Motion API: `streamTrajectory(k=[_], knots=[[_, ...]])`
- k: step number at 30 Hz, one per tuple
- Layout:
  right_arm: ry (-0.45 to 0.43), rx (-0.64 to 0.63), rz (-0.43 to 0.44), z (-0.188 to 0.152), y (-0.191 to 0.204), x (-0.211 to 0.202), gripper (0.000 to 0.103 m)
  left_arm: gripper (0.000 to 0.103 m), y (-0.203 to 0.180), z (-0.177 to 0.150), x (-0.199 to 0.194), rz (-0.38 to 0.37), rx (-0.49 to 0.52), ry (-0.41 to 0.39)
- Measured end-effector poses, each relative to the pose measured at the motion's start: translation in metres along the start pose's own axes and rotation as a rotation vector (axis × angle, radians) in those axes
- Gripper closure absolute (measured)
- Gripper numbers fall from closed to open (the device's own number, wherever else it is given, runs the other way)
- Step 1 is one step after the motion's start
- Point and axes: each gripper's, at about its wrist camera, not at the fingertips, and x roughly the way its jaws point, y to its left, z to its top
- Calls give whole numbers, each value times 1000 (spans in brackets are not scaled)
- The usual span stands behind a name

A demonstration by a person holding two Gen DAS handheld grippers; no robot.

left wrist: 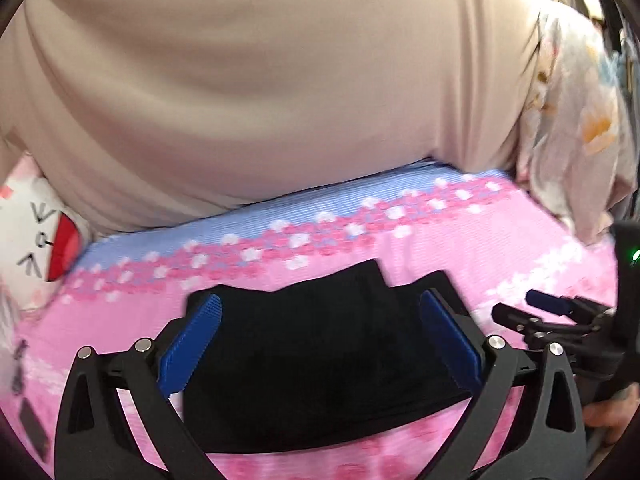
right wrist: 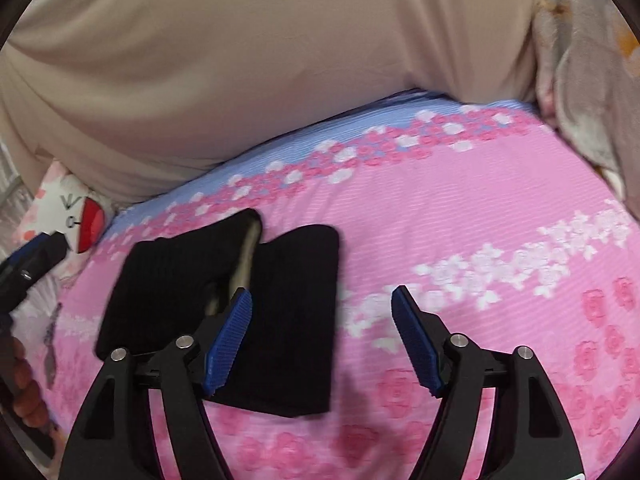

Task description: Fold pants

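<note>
Both wrist views share pants [left wrist: 320, 360]

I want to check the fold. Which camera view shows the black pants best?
The right wrist view: the whole folded black pants lie on the pink sheet, with a pale strip at the fold gap. In the left wrist view, the open left gripper frames the pants and covers their edges.

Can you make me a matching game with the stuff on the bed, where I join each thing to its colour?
Things:
1. pants
2. sheet
3. big cushion
4. gripper pads

Colours:
A. beige
B. blue
C. black
D. pink with flowers

Pairs: 1-C, 2-D, 3-A, 4-B
</note>
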Motion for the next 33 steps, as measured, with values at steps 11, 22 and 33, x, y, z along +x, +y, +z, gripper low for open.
streamTrajectory(k=[11, 22, 33], knots=[[188, -58, 49, -5, 61, 92, 43, 5, 105, -60, 28, 251, -104, 168], [46, -22, -108, -13, 30, 3, 87, 5, 138, -81, 28, 190, -174, 185], [8, -82, 5, 6, 64, -11, 75, 5, 101, -87, 53, 110, -114, 231]])
